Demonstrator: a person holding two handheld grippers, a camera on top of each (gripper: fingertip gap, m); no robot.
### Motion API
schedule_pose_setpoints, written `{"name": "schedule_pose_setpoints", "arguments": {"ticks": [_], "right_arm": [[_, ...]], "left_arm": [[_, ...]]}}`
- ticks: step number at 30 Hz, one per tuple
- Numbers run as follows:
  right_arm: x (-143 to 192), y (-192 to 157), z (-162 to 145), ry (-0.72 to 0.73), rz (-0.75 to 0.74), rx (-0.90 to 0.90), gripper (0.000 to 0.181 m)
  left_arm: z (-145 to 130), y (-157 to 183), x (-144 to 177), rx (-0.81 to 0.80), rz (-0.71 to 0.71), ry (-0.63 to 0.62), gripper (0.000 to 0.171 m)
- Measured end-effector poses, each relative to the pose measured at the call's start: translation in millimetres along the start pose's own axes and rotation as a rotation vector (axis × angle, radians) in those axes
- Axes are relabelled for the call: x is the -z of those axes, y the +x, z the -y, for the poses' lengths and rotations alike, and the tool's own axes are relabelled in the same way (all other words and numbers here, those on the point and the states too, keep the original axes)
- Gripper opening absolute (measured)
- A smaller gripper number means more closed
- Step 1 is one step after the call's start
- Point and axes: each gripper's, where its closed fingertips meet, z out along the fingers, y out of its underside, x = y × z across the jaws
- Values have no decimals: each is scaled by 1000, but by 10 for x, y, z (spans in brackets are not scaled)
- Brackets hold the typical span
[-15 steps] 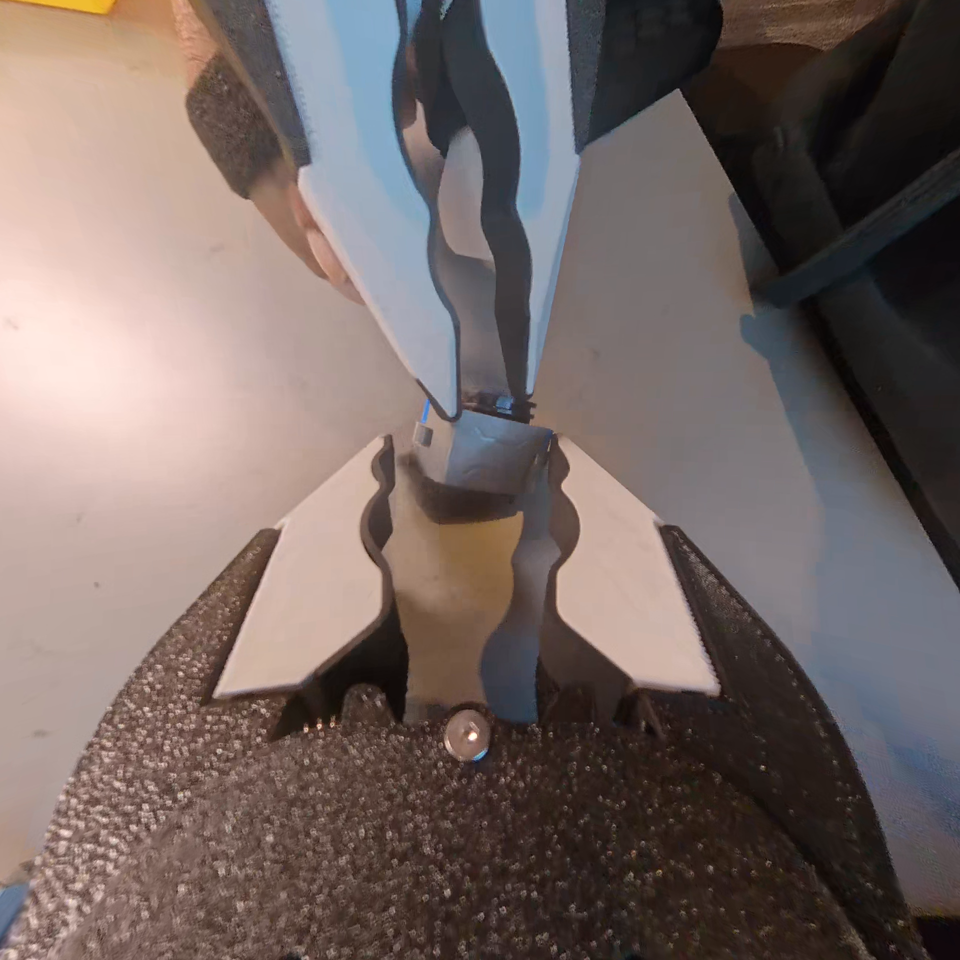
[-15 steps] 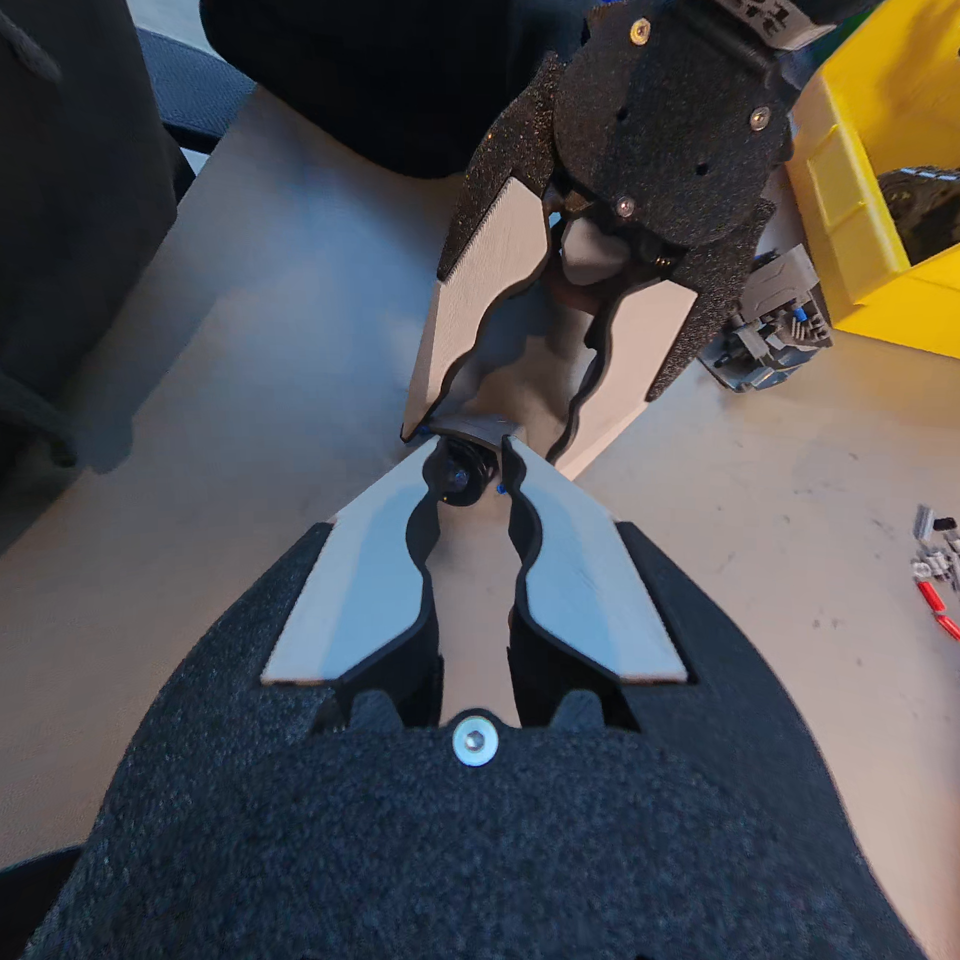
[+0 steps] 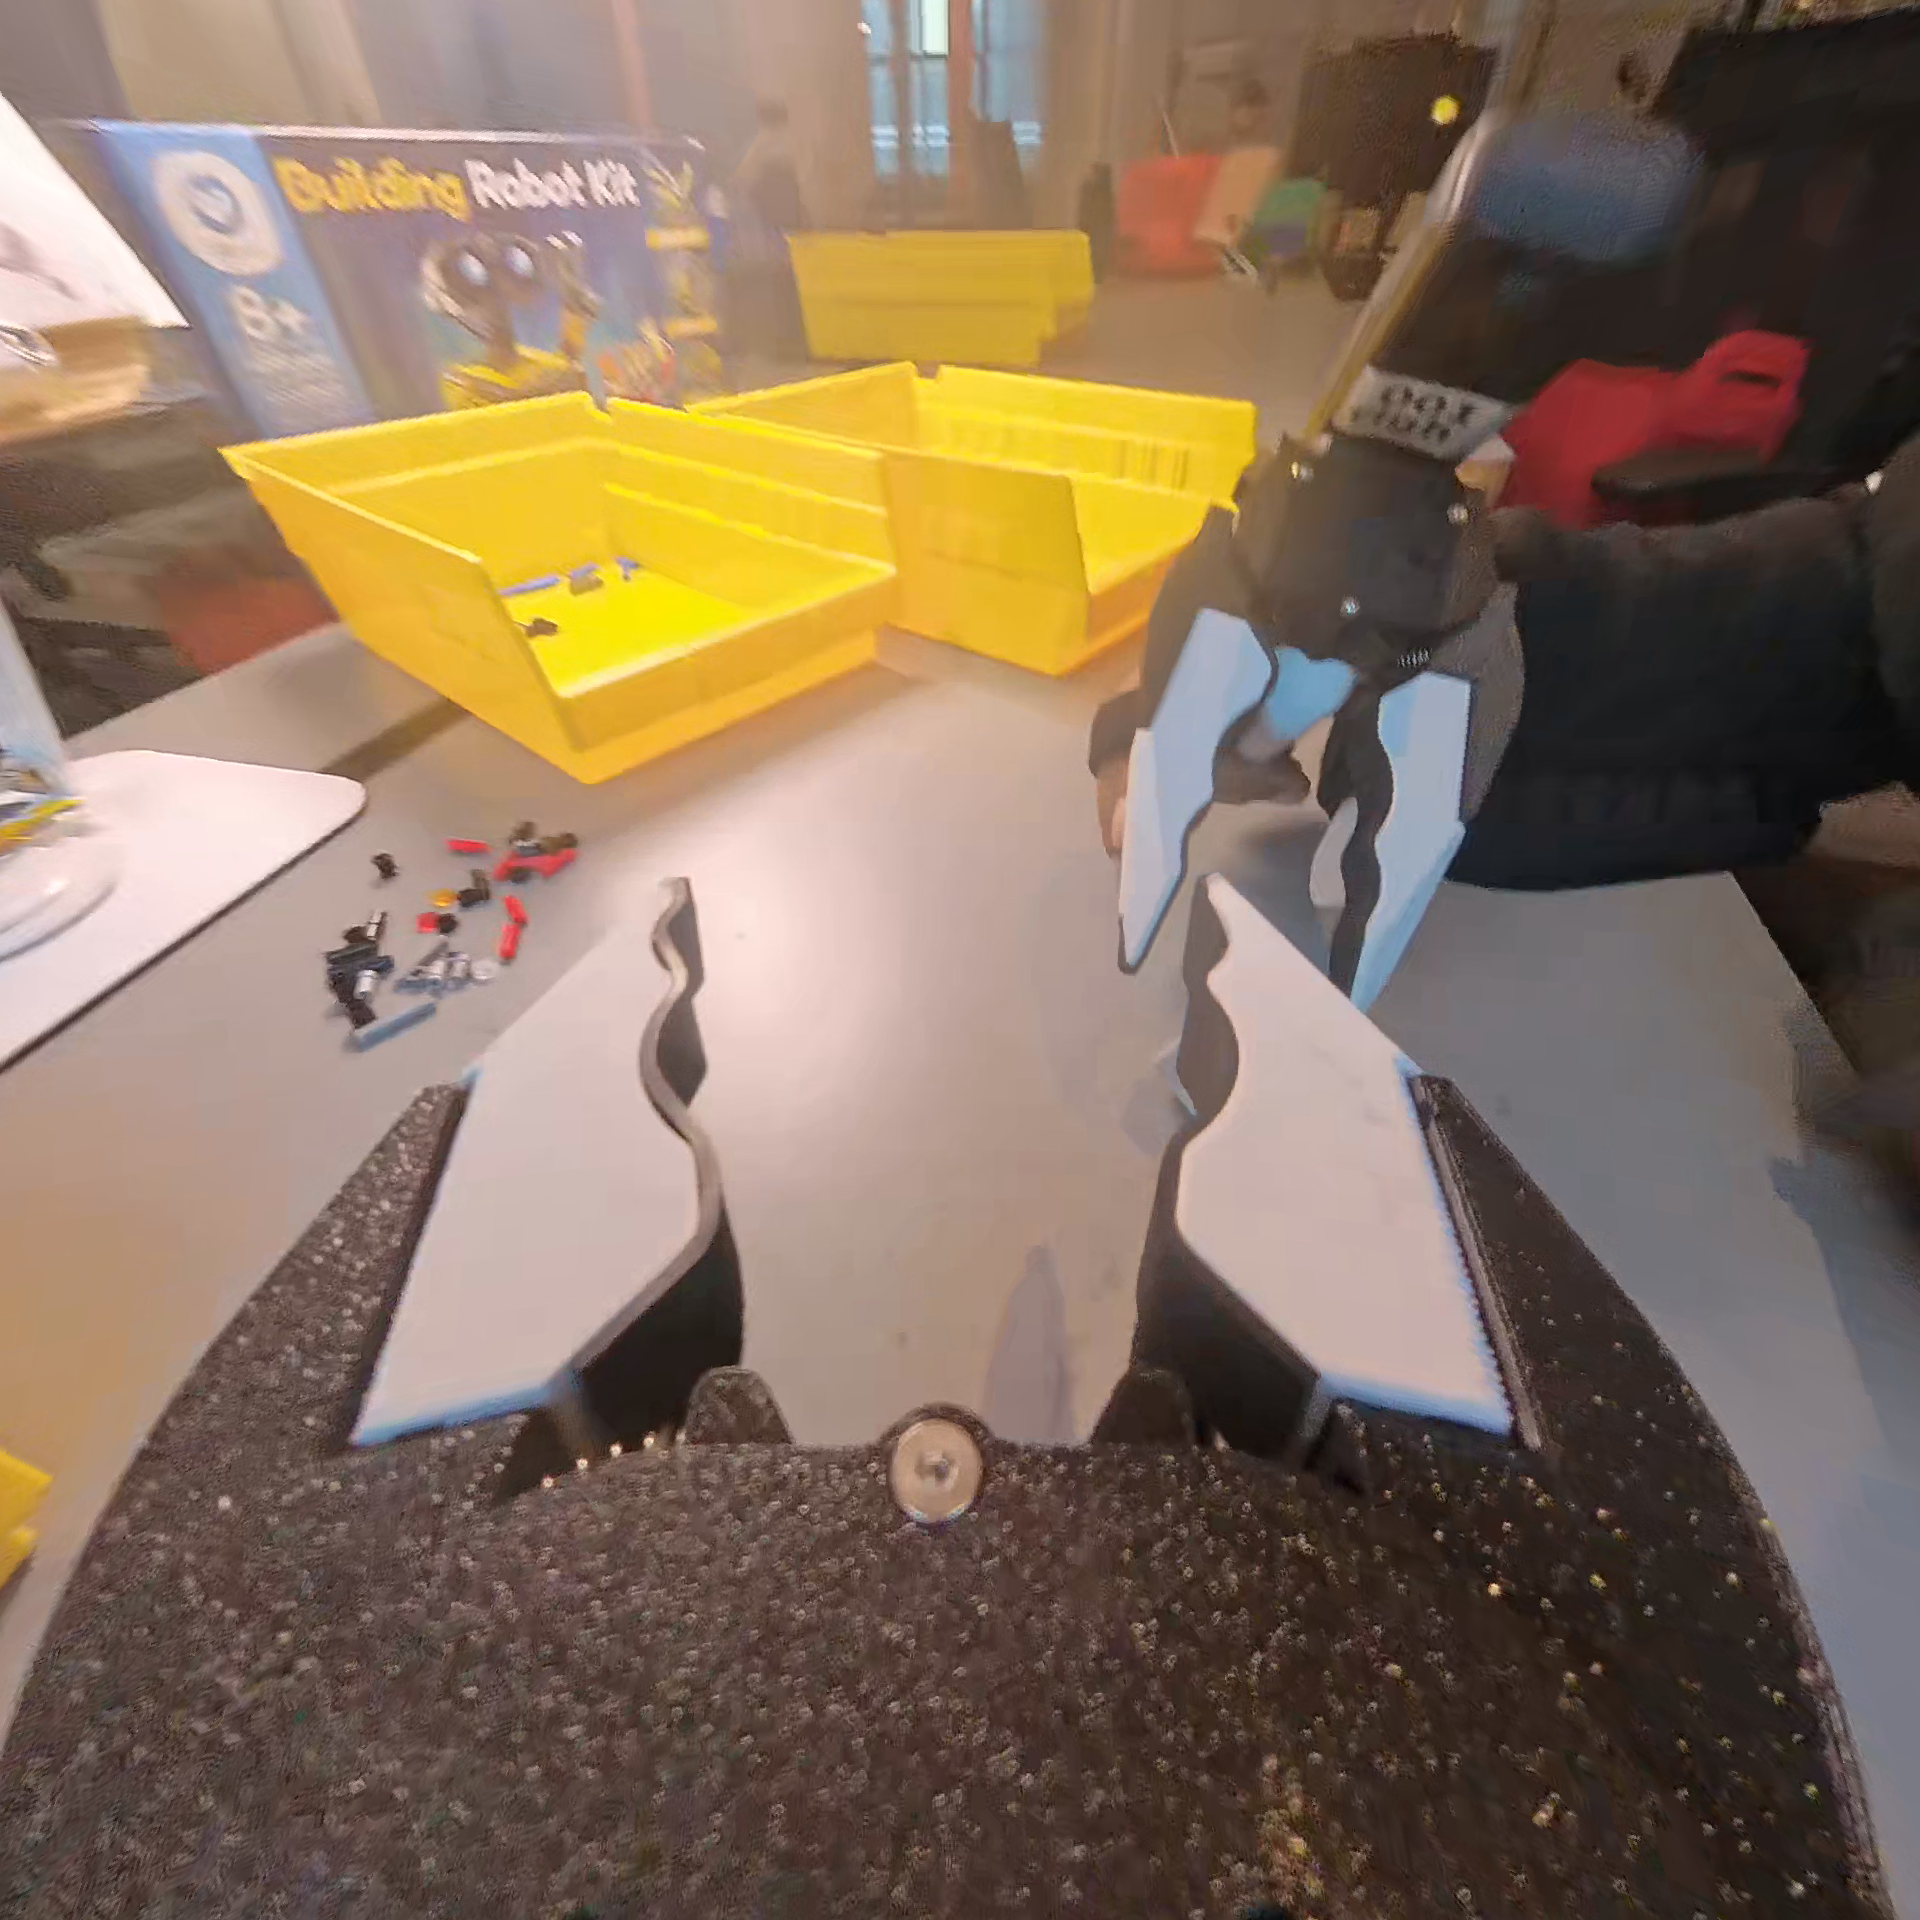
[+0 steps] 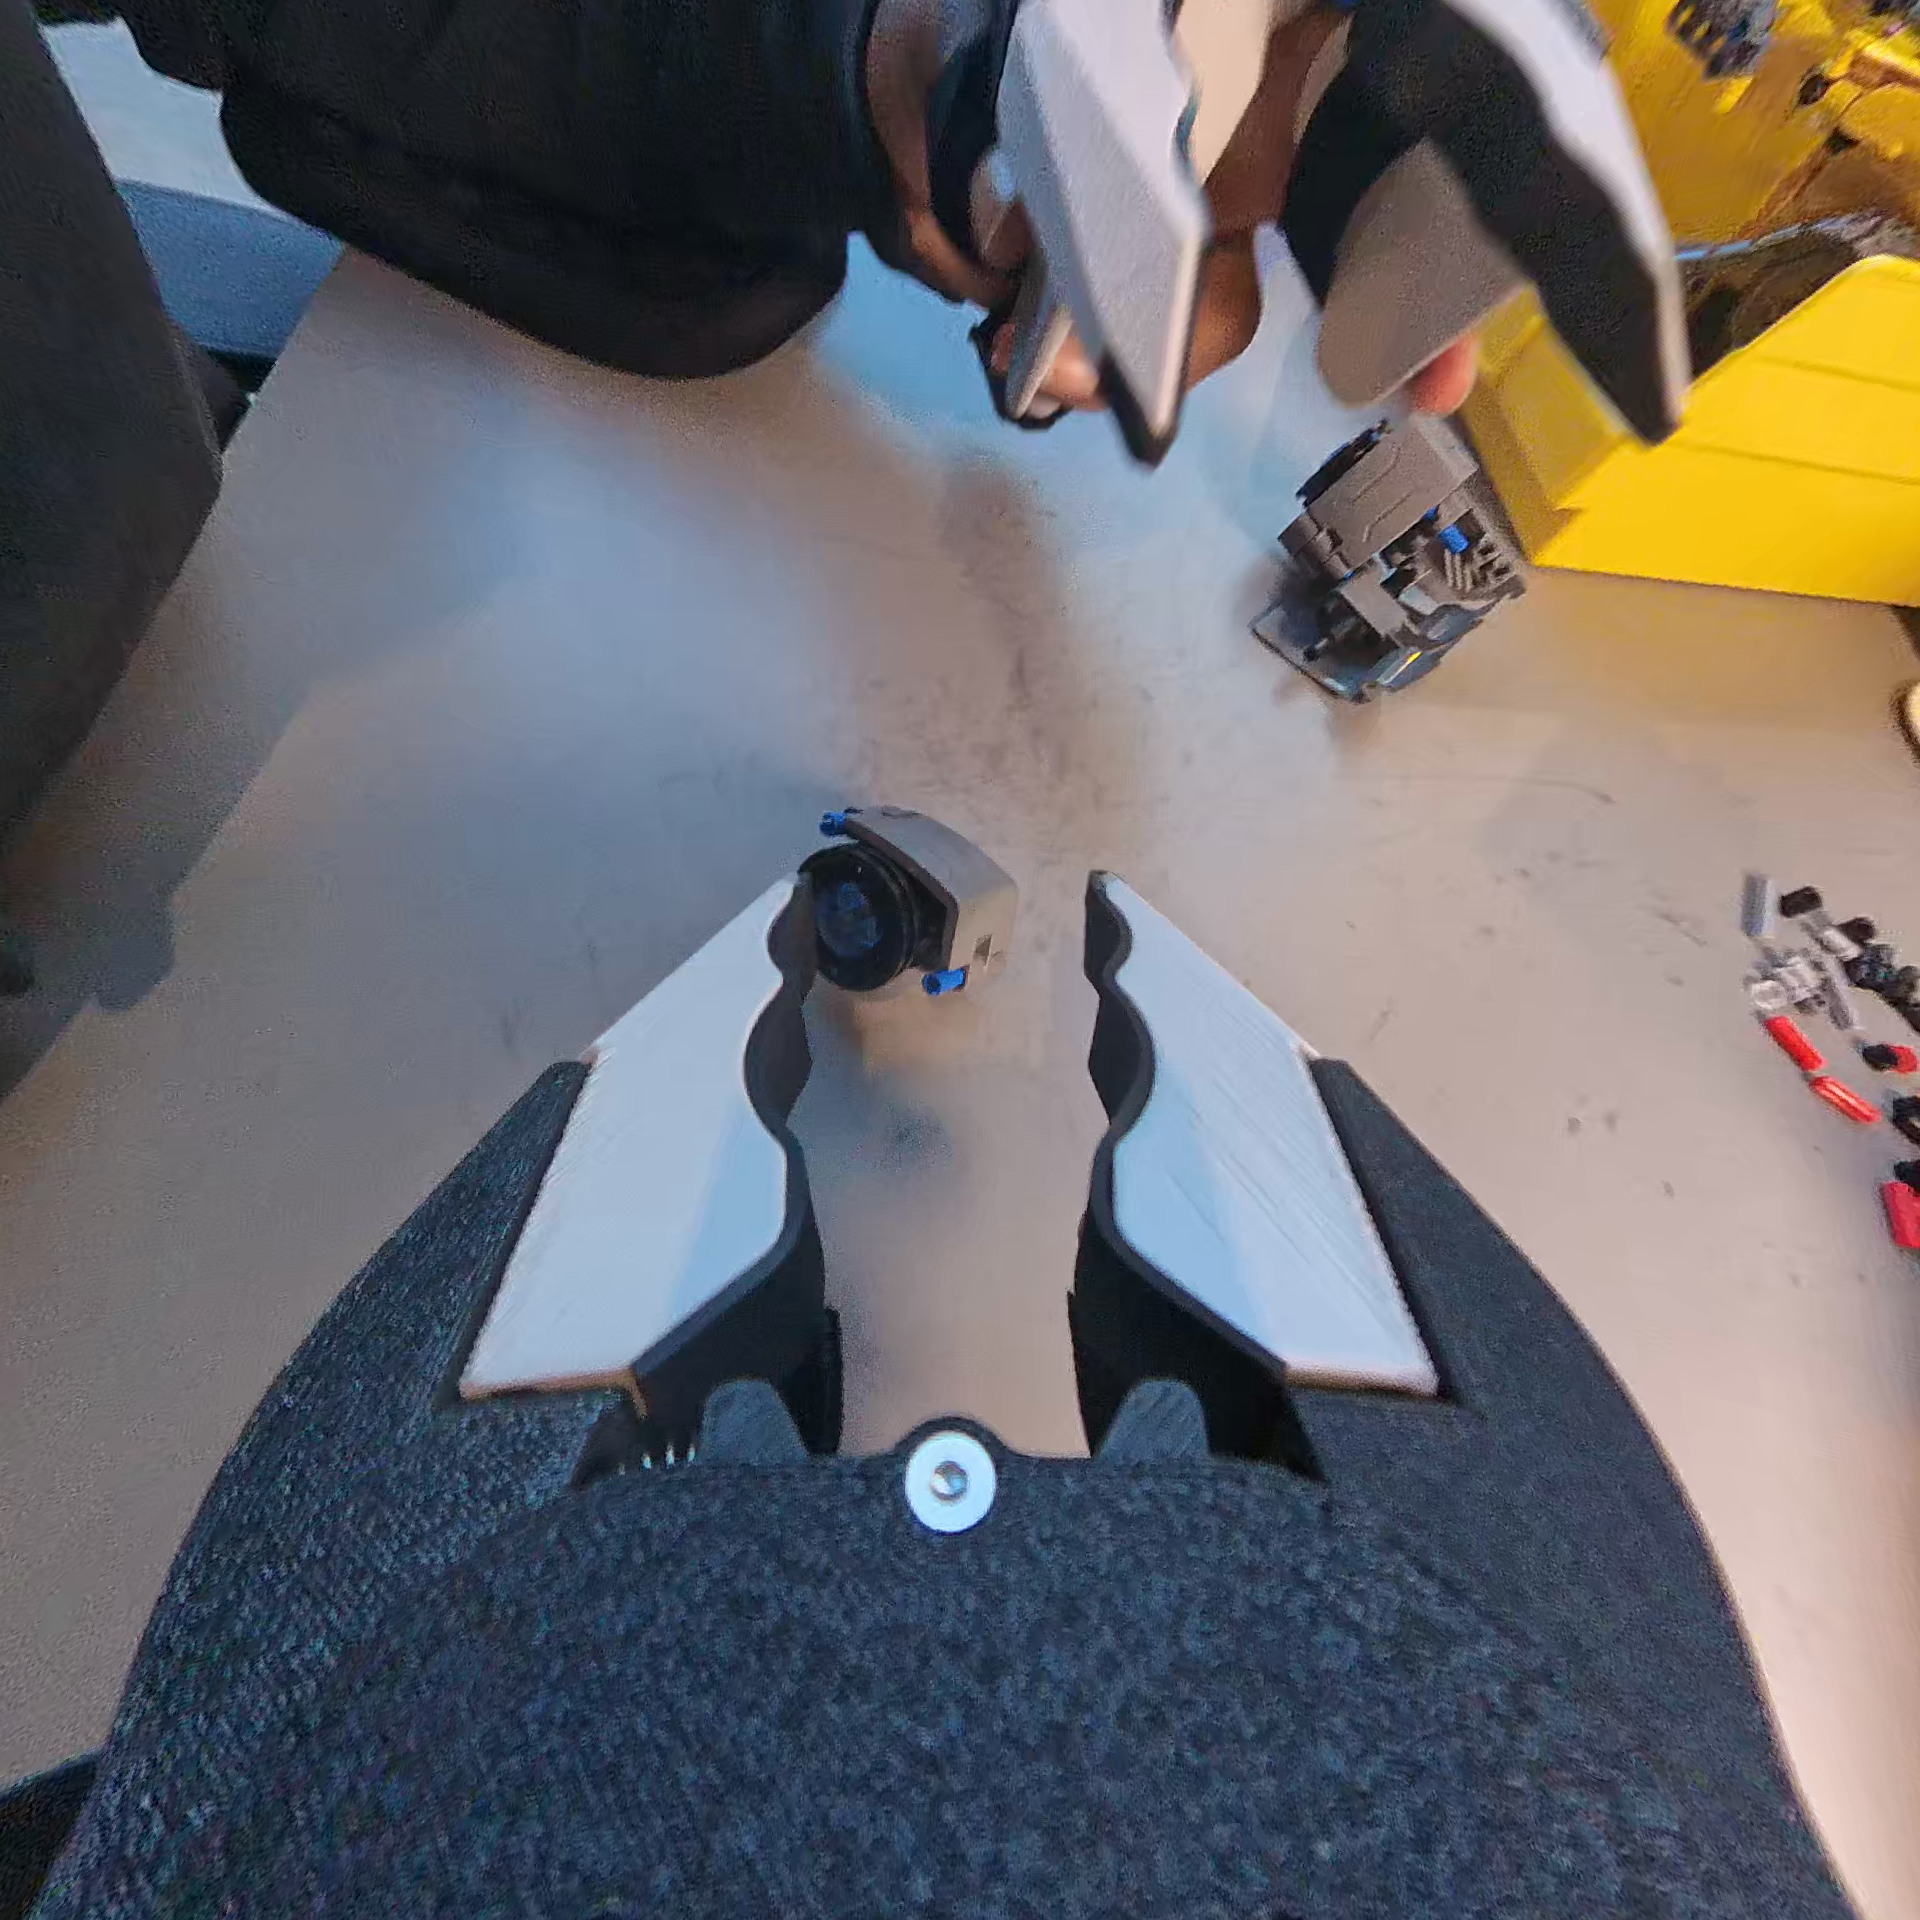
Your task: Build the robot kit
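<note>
Right now the right gripper is hovering low over the pale grey tabletop with its fingers spread wide and gripping nothing. A small grey block-built piece with a dark round lens-like front and blue pins is lying on the tabletop in the gap between the fingertips, resting against the inner edge of one fingertip and well clear of the other.

The left gripper is hanging above bare tabletop with its jaws just as wide apart and empty; in its view the other gripper is showing ahead, gripped by a hand in a dark sleeve.

Toward the far side of the tabletop, a larger grey block-built assembly is sitting just beside a yellow plastic bin. A scatter of small red, black and grey loose parts is lying near the white rounded base of a stand. An open yellow bin with a few small pieces inside is standing farther back, with a blue printed kit box behind it.

As far as can be judged, the small piece is lying free and apart from the larger assembly, with neither gripper closing on anything.
</note>
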Motion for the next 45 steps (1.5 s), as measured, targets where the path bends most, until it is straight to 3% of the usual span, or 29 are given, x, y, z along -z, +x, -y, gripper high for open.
{"name": "schedule_pose_setpoints", "arguments": {"ticks": [7, 10, 13, 15, 17, 21, 26, 29, 31, 34, 37, 40, 45], "right_arm": [[-79, -101, -54, -36, 34, 28, 74], [-164, -122, -32, -63, 46, 40, 73], [-253, -120, -58, -108, 47, 57, 56], [-292, -23, -80, -132, -2, 48, 44], [-307, 121, -96, -144, -67, 3, 42], [-206, 637, -265, -215, -358, -132, 37], [-186, 706, -278, -195, -399, -216, 39], [-101, 751, -108, -83, -411, -227, 54], [52, 808, 146, 89, -416, -252, 69], [415, 966, 398, 321, -490, -288, 72], [684, 1107, 396, 430, -579, -326, 69], [827, 1252, 329, 448, -671, -312, 60], [976, 1776, 444, 457, -775, -242, 26]], "left_arm": [[183, 60, 62, 82, 22, 63, 104], [200, 70, 52, 58, 33, 65, 92], [153, -4, 66, 29, 71, 75, 76], [119, -57, 82, 15, 96, 81, 69], [94, -79, 88, -4, 107, 68, 66], [146, -76, 116, -89, 152, 66, 63], [129, -90, 130, -93, 172, 49, 62], [99, -207, 170, -60, 223, 45, 67], [72, -340, 221, -10, 279, 43, 74], [106, -520, 335, 27, 373, 71, 88], [129, -586, 389, 37, 412, 81, 94], [130, -595, 405, 50, 405, 96, 72], [97, -670, 447, 60, 403, 114, 43]]}}
